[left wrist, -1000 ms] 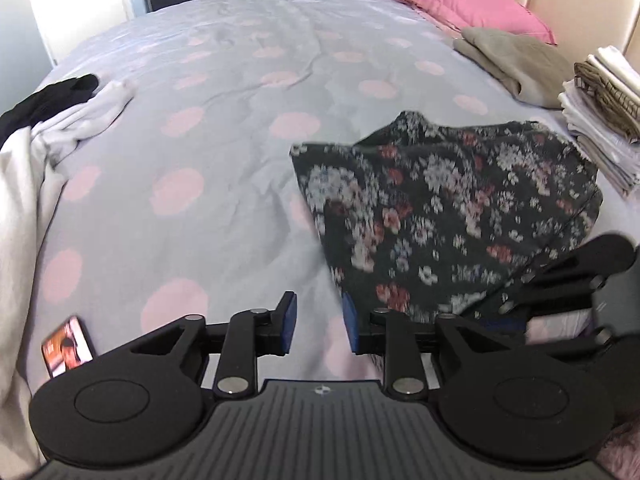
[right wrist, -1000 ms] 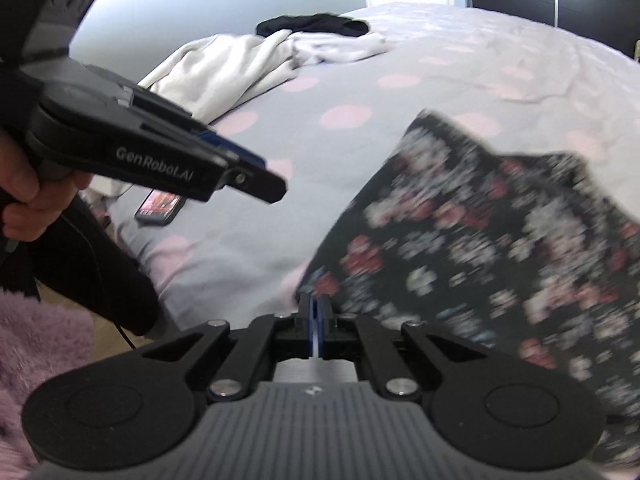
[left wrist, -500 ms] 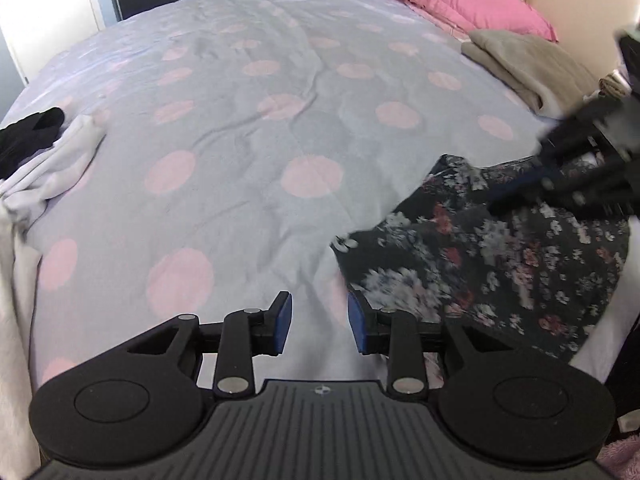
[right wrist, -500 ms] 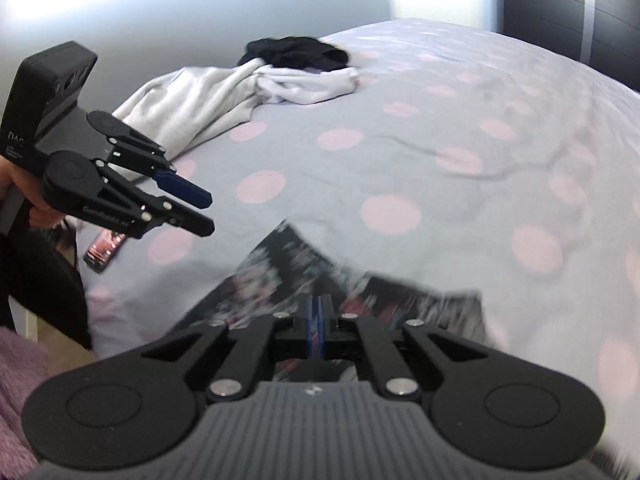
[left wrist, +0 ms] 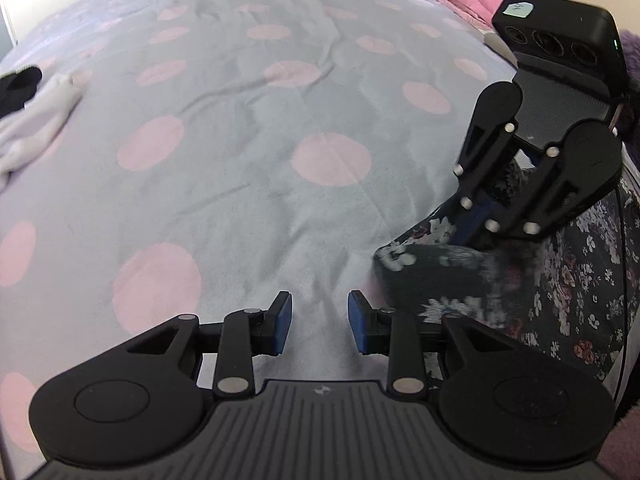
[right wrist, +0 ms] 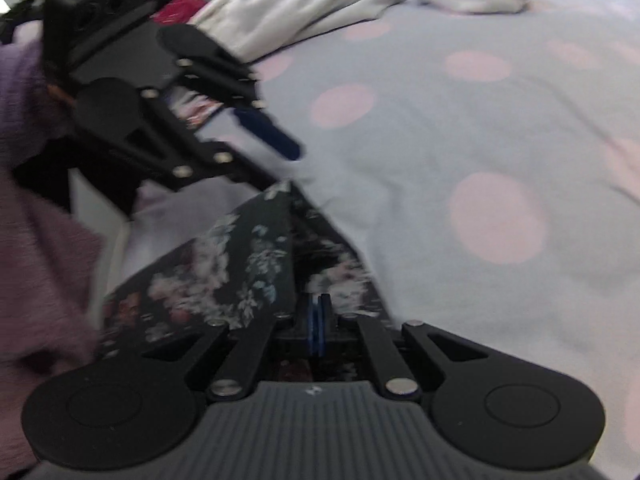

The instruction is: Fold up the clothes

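Open bedspread (left wrist: 256, 184) beyond floral garment (left wrist: 560, 280)

The flowery cloth (left wrist: 540, 280) lies on the bed (left wrist: 280, 160), at its right edge. The right gripper (left wrist: 476, 220) is above the cloth, to the right of the left gripper (left wrist: 319, 322). A pile of clothes (left wrist: 36, 120) lies far left on the bed.

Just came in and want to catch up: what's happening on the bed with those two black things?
A person is folding clothes with two handheld tools. The right tool is shut on the dark floral garment, holding part of it up over the spotted bedspread. The left tool is open and empty beside the garment's edge. A white garment lies bunched farther off.
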`<state>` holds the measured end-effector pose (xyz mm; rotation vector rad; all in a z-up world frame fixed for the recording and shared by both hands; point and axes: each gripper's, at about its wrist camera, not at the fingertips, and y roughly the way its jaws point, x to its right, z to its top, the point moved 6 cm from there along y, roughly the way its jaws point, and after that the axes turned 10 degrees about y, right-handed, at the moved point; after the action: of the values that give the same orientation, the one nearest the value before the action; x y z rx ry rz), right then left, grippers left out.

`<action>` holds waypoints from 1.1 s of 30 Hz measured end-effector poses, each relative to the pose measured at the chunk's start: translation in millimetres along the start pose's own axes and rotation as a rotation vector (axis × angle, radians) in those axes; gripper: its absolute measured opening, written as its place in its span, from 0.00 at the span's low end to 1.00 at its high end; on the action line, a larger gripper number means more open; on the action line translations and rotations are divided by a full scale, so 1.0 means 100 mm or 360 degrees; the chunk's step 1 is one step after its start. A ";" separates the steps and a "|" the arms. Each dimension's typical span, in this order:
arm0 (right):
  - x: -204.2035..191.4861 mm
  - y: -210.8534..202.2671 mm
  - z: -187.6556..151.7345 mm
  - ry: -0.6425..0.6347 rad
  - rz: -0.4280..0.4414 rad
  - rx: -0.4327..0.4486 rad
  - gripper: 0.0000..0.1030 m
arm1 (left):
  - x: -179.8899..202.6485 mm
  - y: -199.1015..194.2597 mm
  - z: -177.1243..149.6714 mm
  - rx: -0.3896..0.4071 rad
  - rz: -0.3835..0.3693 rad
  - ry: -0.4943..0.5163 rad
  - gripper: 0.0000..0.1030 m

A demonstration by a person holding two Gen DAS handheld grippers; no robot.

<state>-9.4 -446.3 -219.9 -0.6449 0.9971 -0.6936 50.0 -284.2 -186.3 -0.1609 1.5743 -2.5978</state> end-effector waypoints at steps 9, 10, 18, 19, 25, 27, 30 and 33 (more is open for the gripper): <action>-0.02 0.56 0.11 0.0025 0.0543 -0.0351 0.02 | 0.00 -0.01 0.04 0.0025 -0.0098 -0.0070 0.28; -0.03 0.60 0.16 0.0027 0.0565 -0.0328 0.01 | 0.00 -0.02 0.05 0.0032 -0.0092 -0.0067 0.28; 0.14 0.57 0.42 0.0205 0.0425 -0.0062 0.00 | -0.08 0.06 -0.02 0.0001 -0.0037 -0.0137 0.26; 0.17 0.54 0.43 0.0241 0.0401 -0.0032 0.00 | -0.08 0.07 -0.03 0.0001 -0.0062 -0.0166 0.26; 0.17 0.47 0.39 0.0364 0.0286 0.0072 0.00 | 0.02 0.03 0.00 0.0028 -0.0043 -0.0093 0.26; 0.27 0.35 0.40 0.0449 0.0121 0.0197 0.00 | 0.06 0.02 0.01 0.0050 -0.0042 -0.0075 0.26; 0.42 0.10 0.42 0.0605 -0.0017 0.0326 0.00 | 0.12 0.05 0.03 0.0081 -0.0026 -0.0035 0.26; 0.26 -0.15 0.35 0.0582 -0.0139 0.0384 0.02 | 0.16 0.13 0.02 0.0067 0.0014 0.0000 0.26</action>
<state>28.7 -469.5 -208.0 -0.3568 1.2018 -1.0162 34.7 -293.8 -196.2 -0.1508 1.5156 -2.6220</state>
